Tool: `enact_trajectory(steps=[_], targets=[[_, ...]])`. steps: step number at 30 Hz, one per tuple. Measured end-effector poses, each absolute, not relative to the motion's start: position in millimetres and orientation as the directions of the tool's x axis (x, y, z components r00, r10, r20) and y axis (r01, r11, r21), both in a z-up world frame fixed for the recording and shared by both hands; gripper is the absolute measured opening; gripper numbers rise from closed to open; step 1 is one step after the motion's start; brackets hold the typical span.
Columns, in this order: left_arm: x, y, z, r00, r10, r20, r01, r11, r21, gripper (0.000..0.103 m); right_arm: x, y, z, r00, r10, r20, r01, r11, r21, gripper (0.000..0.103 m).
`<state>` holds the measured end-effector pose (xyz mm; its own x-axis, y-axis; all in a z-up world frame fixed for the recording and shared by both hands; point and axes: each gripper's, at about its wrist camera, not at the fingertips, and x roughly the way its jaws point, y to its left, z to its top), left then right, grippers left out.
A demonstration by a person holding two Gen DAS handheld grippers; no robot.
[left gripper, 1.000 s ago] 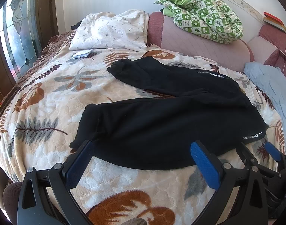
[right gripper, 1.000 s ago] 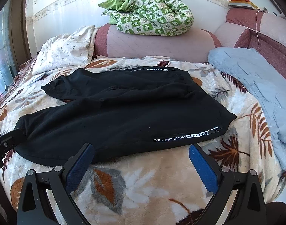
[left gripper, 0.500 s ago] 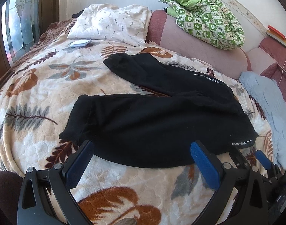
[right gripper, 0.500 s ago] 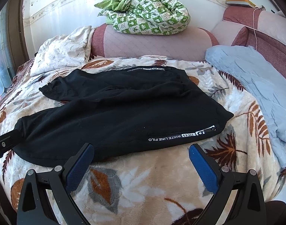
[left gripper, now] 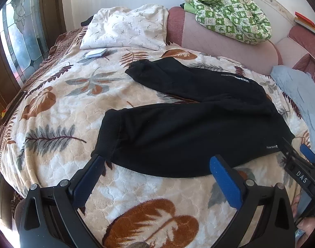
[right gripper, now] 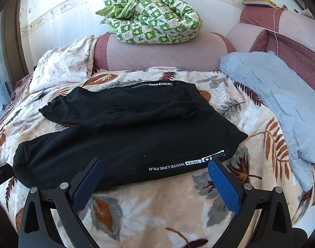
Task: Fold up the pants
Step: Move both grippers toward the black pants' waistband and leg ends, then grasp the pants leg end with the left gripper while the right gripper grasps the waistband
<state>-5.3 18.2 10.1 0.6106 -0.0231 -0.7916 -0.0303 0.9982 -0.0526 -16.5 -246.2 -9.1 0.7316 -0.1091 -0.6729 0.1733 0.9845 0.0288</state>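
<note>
1. Left wrist view shows my left tool (left gripper: 157,171) spread wide and holding nothing, hovering at the near edge of the black pants (left gripper: 194,128); its left pad sits just beside the near leg's cuff (left gripper: 110,132).
2. My right tool (right gripper: 155,174) is likewise released and empty, over the waistband corner with the white lettering (right gripper: 178,165).
3. The pants lie flat on the bed, legs splayed in a V, the far leg (right gripper: 99,105) rumpled.
4. Risk, as I judge it: a pad could pinch the plush leaf-print blanket (left gripper: 149,192) along with the cloth, dragging both.
5. Thick, limp fleece may sag and bunch mid-fold if I grip only one layer.
6. Uneven legs could leave a crooked fold.
</note>
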Motion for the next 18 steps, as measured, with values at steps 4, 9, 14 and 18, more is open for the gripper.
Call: enact_trajectory(steps=[4, 9, 14, 18], targets=[[-5, 20, 8, 0.596, -0.01, -0.803, -0.034, 0.999, -0.038, 0.101, -13, -256, -8, 0.729, -0.12, -0.674, 0.182, 0.983, 0.021, 0.103], [6, 29, 7, 0.569, 0.005, -0.822, -0.062, 0.997, -0.038, 0.084, -6, -267, -9, 0.717, -0.132, -0.685, 0.192, 0.981, 0.012, 0.103], [35, 46, 18, 0.577, 0.029, -0.816, -0.093, 0.995, -0.031, 0.084, 6, -275, -5, 0.718, -0.137, -0.683, 0.18, 0.984, -0.008, 0.103], [58, 56, 27, 0.6, -0.004, -0.8, -0.089, 0.993, -0.072, 0.084, 21, -281, 0, 0.722, -0.136, -0.678, 0.167, 0.986, -0.02, 0.103]])
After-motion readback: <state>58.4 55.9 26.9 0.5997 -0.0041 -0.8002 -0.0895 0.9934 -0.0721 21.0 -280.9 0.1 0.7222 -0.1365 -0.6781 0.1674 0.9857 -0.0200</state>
